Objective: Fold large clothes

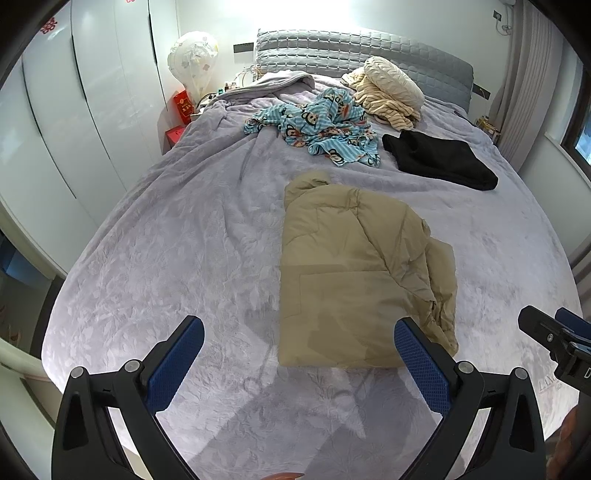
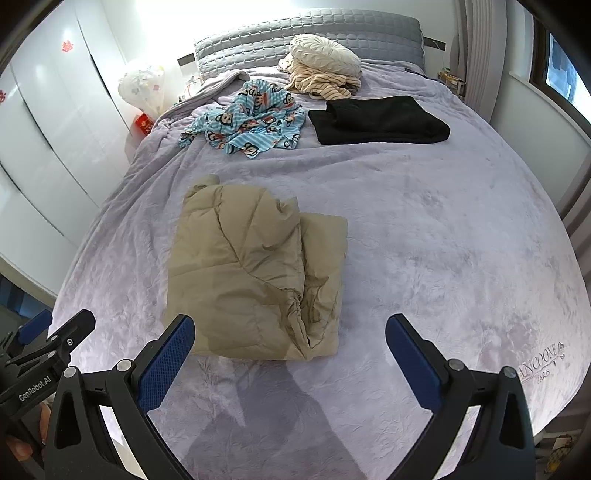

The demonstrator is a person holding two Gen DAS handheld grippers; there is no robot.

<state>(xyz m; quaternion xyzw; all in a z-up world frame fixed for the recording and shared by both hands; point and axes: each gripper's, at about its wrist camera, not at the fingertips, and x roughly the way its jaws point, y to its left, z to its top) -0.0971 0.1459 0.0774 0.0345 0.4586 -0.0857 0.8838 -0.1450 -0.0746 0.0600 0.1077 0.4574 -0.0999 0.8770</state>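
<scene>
A tan puffy jacket [image 1: 354, 273] lies folded into a rough rectangle on the lilac bedspread [image 1: 177, 266], near the foot of the bed; it also shows in the right wrist view [image 2: 251, 273]. My left gripper [image 1: 299, 332] is open and empty, held above the bed just before the jacket's near edge. My right gripper [image 2: 290, 328] is open and empty, also just before the jacket's near edge. Each gripper shows at the edge of the other's view: the right one [image 1: 554, 336] and the left one [image 2: 48, 339].
Farther up the bed lie a folded black garment [image 2: 380, 120], a crumpled blue cartoon-print garment [image 2: 247, 118], and a cream striped garment under a round cushion [image 2: 325, 55]. White wardrobe doors [image 1: 74, 110] stand along the left side. A grey padded headboard [image 2: 306, 33] is at the back.
</scene>
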